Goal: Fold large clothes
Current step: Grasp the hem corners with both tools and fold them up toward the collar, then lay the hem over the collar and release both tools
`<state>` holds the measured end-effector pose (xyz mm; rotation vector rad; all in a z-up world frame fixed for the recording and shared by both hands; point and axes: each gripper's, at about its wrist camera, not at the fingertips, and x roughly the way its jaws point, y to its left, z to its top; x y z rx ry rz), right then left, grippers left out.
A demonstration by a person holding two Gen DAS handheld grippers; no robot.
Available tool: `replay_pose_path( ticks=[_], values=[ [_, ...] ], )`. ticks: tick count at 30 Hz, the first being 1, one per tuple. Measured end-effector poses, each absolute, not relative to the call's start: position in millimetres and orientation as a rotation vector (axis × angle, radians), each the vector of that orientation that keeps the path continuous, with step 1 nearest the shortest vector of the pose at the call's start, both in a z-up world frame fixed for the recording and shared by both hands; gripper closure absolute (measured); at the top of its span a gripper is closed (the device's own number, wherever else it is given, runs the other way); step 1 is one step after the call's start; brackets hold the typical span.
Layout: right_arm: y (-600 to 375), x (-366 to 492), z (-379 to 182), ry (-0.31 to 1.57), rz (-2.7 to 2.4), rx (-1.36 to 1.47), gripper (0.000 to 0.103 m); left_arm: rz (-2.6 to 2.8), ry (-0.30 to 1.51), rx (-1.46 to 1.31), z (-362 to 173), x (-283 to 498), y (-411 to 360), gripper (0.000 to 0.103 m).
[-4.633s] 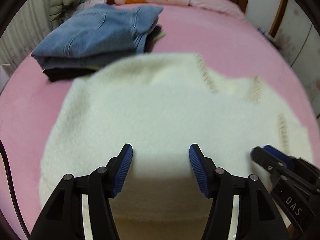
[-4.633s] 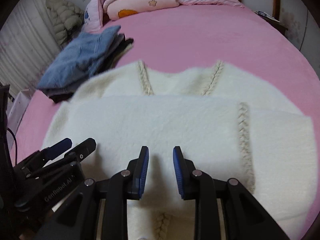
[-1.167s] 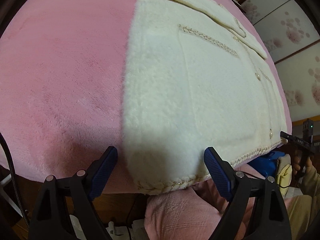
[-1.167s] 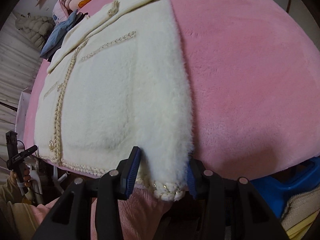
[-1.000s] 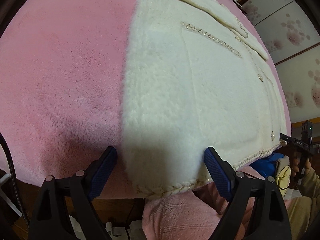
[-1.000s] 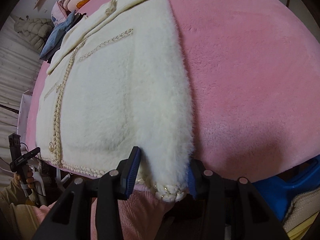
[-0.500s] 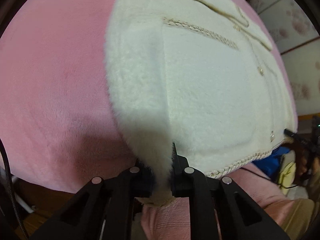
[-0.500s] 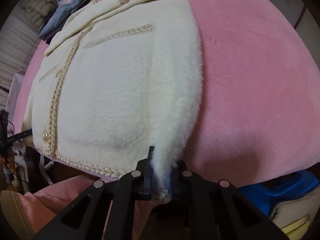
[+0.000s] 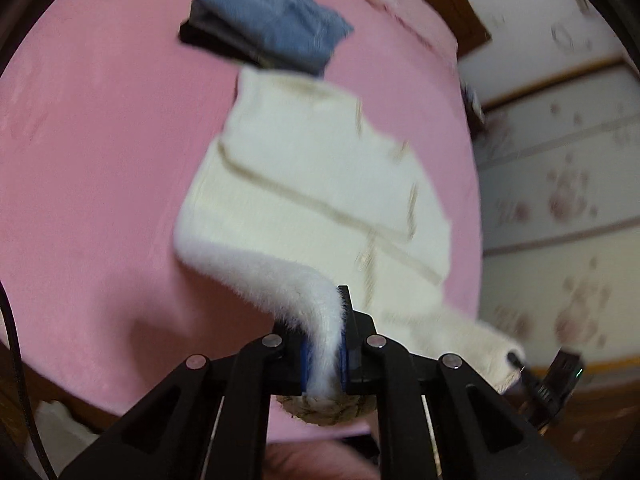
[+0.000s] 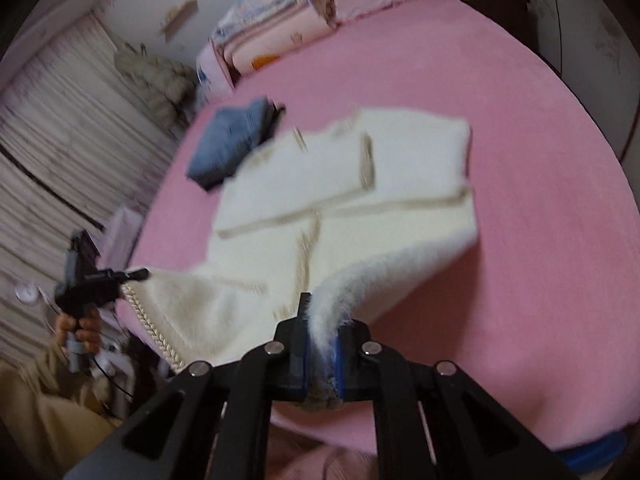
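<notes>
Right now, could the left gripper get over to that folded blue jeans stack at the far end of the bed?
Probably not yet: the left gripper is shut on the white jacket hem, and the jeans stack lies beyond the jacket on the pink bed.

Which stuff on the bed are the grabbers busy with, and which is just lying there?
In the job:
- fluffy white jacket, bottom corners lifted
- left gripper, clamped on one corner
- right gripper, clamped on the other

Just lying about:
- folded jeans pile
- folded blankets
- puffy coat
- pink bed
</notes>
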<state>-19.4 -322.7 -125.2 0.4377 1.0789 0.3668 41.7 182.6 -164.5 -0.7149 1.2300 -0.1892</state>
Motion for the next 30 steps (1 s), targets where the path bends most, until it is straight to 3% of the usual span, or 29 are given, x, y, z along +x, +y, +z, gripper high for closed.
replay_pose_path(
  ticks=[5,8,10,12,14,30],
  values=[
    [-351,85,-116,1.011,0.342,0.546,0.095,-0.067,1.14,-0.836,-165,135,193,0.094],
    [-365,153,-138,1.03,0.248,0.573,0.091,0.056,1.111,-0.829,-189,184,198,0.09],
    [-373,195,-164,1.073,0.176,0.56,0.089,0.121,1.126,-0.791,-209,206,204,0.077],
    [-374,224,-191,1.128,0.155,0.536,0.083,0.19,1.155,-0.718,-231,230,199,0.038],
    [-369,248,-213,1.173,0.109,0.441,0.074,0.251,1.158,-0.622,-243,244,196,0.03],
    [-372,289,-303,1.249,0.007,0.309,0.074,-0.023,1.21,-0.143,-319,308,172,0.03]
  ],
)
